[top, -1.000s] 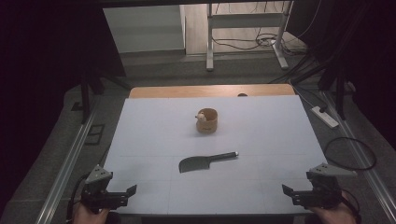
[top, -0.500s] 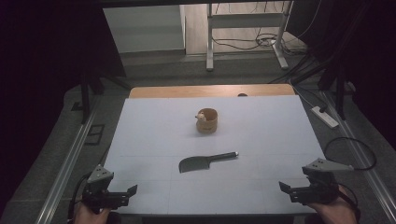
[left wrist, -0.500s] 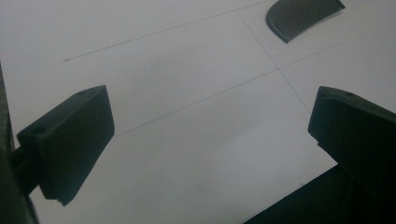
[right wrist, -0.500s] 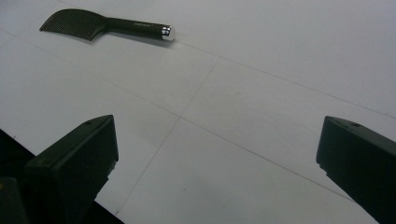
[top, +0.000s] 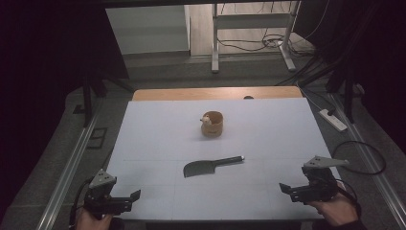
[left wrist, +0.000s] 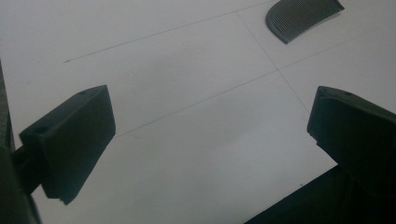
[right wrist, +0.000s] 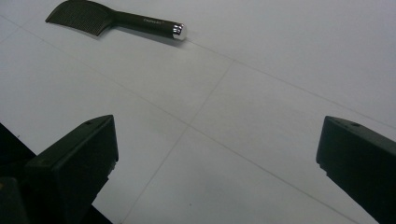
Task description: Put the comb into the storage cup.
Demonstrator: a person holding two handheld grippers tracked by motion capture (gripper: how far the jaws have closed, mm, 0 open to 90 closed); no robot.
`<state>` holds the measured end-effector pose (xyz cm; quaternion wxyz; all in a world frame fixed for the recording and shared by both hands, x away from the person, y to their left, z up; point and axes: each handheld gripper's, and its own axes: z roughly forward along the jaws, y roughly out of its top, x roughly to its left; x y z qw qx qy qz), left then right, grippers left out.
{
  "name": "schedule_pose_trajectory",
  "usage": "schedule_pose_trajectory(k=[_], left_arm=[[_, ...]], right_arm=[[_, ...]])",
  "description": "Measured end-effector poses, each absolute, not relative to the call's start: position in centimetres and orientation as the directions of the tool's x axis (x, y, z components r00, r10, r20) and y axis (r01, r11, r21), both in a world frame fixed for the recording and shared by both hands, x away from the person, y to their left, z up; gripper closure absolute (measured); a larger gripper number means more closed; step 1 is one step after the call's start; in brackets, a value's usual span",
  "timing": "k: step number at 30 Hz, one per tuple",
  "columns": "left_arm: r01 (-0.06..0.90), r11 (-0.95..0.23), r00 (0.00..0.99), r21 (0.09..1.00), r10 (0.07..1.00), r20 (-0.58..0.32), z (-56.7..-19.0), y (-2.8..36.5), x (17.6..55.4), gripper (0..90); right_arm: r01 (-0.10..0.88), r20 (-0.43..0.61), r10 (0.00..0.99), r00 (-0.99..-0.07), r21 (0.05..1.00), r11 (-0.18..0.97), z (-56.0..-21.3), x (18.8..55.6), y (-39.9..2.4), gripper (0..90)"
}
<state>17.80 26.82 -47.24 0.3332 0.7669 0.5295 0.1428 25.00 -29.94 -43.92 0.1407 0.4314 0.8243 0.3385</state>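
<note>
1. So far little differs: against the pictures of a second ago, the right gripper [top: 293,188] sits a touch farther in from the desk's near right corner and slightly higher above the edge, while the left gripper [top: 125,197] holds much the same place at the near left corner.
2. Both sets of jaws stand wide apart with nothing between them; in the left gripper view and the right gripper view, bare white desk [top: 158,143] shows through the gap.
3. The comb [top: 208,166], dark, with a broad toothed head and a slim handle ending in a silver cap, lies flat on the desk's middle, its head toward the left and its handle toward the right. It has not moved.
4. In the right gripper view the comb [right wrist: 112,18] lies ahead and to the left, well apart from the jaws; in the left gripper view a corner of its toothed head [left wrist: 301,16] shows at the top right.
5. Behind the comb stands a small round wooden cup [top: 212,124] with something pale at its rim, unmoved too.
6. Judging by this, the right hand's small shift looks like the start of a reach for the comb's handle, and no grasp has begun.
</note>
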Motion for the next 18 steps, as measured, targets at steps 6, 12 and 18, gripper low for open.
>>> schedule_pose_trajectory(k=[6,12,18], left_arm=[[0.717,-0.212,0.397,0.664,0.907,-0.139,-47.3,26.9,17.8,1.9],[0.716,-0.205,0.394,0.667,0.908,-0.144,-47.3,27.0,17.8,1.9],[0.716,-0.202,0.392,0.668,0.908,-0.147,-47.3,27.0,17.8,2.0]], right_arm=[[0.594,0.051,0.788,-0.614,0.687,0.419,-44.2,25.7,-29.2,0.0],[0.597,0.056,0.779,-0.624,0.677,0.430,-44.4,26.7,-28.4,0.0],[0.594,0.056,0.767,-0.639,0.670,0.446,-44.6,27.2,-27.9,0.0]])
